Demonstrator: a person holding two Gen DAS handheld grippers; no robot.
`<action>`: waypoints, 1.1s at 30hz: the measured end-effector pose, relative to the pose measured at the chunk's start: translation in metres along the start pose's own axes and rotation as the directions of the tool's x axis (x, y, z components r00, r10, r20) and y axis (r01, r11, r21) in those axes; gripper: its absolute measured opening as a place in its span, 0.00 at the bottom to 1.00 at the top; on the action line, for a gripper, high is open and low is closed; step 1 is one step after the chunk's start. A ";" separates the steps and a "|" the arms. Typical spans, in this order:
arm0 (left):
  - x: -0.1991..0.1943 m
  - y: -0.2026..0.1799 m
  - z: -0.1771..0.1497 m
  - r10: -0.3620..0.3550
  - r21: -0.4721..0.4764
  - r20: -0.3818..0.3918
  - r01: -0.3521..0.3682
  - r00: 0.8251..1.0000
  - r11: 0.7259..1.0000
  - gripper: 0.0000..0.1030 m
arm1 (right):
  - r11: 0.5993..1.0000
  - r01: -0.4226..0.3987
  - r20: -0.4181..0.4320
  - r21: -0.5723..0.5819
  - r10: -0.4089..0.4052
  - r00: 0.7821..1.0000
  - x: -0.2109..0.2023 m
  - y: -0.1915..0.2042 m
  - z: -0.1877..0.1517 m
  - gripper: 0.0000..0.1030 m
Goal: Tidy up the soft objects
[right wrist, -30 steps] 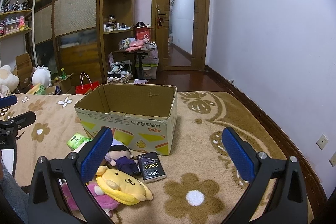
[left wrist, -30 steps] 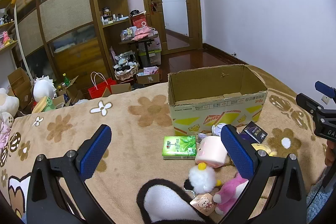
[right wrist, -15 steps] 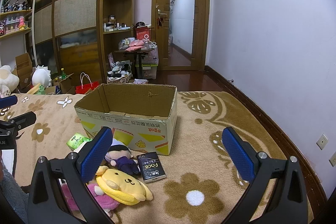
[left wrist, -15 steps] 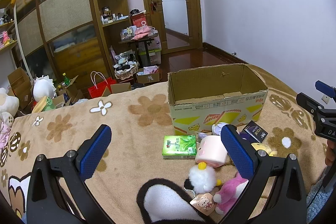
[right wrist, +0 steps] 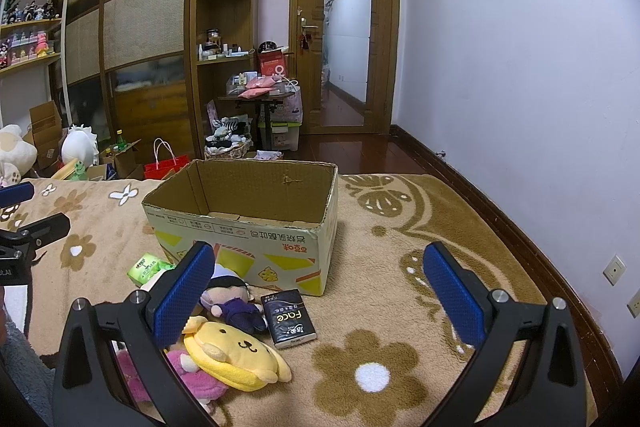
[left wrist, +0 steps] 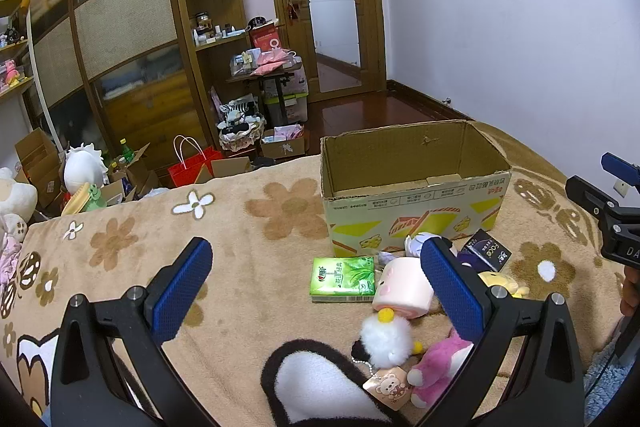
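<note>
Both my left gripper (left wrist: 316, 285) and right gripper (right wrist: 320, 287) stand wide apart, empty. The soft toys (right wrist: 236, 349) lie crowded near the cardboard box (right wrist: 256, 227); I may pinch two together.

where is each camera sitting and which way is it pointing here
Left wrist: rides the left gripper, looking forward over the floral blanket at the green tissue pack and cardboard box; its own two blue-padded fingers show, open, and the right gripper at the right edge.
Right wrist: rides the right gripper, facing the cardboard box and door; its own open fingers show, and the left gripper at the left edge.
Shared: box, black tissue pack, yellow plush, green pack, wardrobe, door.
</note>
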State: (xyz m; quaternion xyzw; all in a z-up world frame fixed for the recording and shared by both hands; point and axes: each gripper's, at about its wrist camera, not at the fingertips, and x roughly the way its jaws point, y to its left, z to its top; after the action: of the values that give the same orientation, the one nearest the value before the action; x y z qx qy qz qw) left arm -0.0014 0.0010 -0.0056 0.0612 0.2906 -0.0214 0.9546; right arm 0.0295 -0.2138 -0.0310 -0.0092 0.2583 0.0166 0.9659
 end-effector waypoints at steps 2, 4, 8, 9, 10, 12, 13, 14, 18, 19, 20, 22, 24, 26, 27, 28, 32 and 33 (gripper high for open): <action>0.000 0.000 -0.001 0.001 0.000 -0.002 -0.001 1.000 1.000 1.00 | 1.000 0.000 0.000 -0.001 0.000 1.000 0.000 0.000 0.000 1.00; 0.000 0.000 -0.002 0.001 0.000 -0.003 -0.001 1.000 1.000 1.00 | 1.000 -0.001 0.000 0.000 0.001 1.000 0.000 0.000 0.000 1.00; 0.000 0.000 -0.001 0.001 0.001 -0.002 -0.001 1.000 1.000 1.00 | 1.000 -0.001 -0.001 0.000 0.001 1.000 0.000 0.000 0.000 1.00; 0.000 0.000 -0.001 0.000 0.001 -0.002 0.000 1.000 1.000 1.00 | 1.000 0.000 0.000 0.000 0.000 1.000 0.000 0.000 0.000 1.00; 0.000 0.000 -0.002 0.001 0.002 -0.002 -0.001 1.000 1.000 1.00 | 1.000 0.000 0.000 0.000 0.000 1.000 0.000 0.001 0.000 1.00; 0.000 0.000 -0.001 0.001 0.002 -0.003 -0.001 1.000 1.000 1.00 | 1.000 -0.002 -0.002 0.001 0.002 1.000 0.000 0.001 0.000 1.00; 0.001 0.000 -0.001 0.001 0.003 -0.006 -0.001 1.000 1.000 1.00 | 1.000 -0.004 -0.004 0.001 0.004 1.000 0.000 0.000 0.001 1.00; 0.001 0.000 -0.002 -0.001 0.005 -0.009 0.001 1.000 1.000 1.00 | 1.000 -0.010 -0.008 0.002 0.010 1.000 0.001 0.000 0.001 1.00; 0.004 -0.001 -0.006 -0.023 0.016 -0.027 0.024 0.999 1.000 1.00 | 0.999 -0.038 -0.021 0.006 0.039 0.999 0.003 0.000 0.003 1.00; 0.004 -0.002 -0.007 -0.027 0.025 -0.032 0.028 0.999 0.999 1.00 | 0.999 -0.043 -0.024 0.006 0.043 0.999 0.004 0.000 0.004 1.00; 0.005 -0.004 -0.007 -0.030 0.032 -0.036 0.031 0.999 0.999 1.00 | 0.999 -0.046 -0.027 0.004 0.046 0.999 0.005 0.000 0.004 1.00; 0.007 -0.008 -0.008 -0.045 0.050 -0.049 0.048 0.998 0.998 1.00 | 0.999 -0.053 -0.033 0.001 0.053 0.998 0.007 0.001 0.005 1.00; 0.012 -0.016 -0.007 -0.060 0.070 -0.071 0.065 0.996 0.995 1.00 | 0.998 -0.059 -0.044 0.001 0.059 0.997 0.011 0.001 0.006 1.00; 0.019 -0.025 -0.006 -0.067 0.091 -0.089 0.076 0.994 0.993 1.00 | 0.998 -0.064 -0.057 0.001 0.064 0.996 0.016 0.001 0.006 1.00; 0.022 -0.032 -0.005 -0.070 0.110 -0.098 0.080 0.993 0.991 1.00 | 0.998 -0.064 -0.064 0.001 0.064 0.996 0.019 0.001 0.006 1.00; 0.024 -0.036 -0.005 -0.070 0.125 -0.103 0.082 0.992 0.989 1.00 | 0.998 -0.063 -0.072 0.001 0.062 0.995 0.023 0.001 0.006 1.00; 0.035 -0.046 -0.007 -0.078 0.153 -0.137 0.099 0.988 0.983 1.00 | 0.997 -0.081 -0.118 0.014 0.082 0.990 0.038 -0.001 0.003 1.00; 0.039 -0.048 -0.008 -0.081 0.154 -0.149 0.104 0.985 0.983 1.00 | 0.996 -0.087 -0.130 0.016 0.089 0.988 0.042 -0.001 0.002 1.00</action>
State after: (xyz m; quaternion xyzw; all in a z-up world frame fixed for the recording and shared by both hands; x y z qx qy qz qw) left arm 0.0233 -0.0459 -0.0392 0.1259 0.3578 -0.0848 0.9214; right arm 0.0669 -0.2132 -0.0500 0.0062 0.3213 0.0572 0.9452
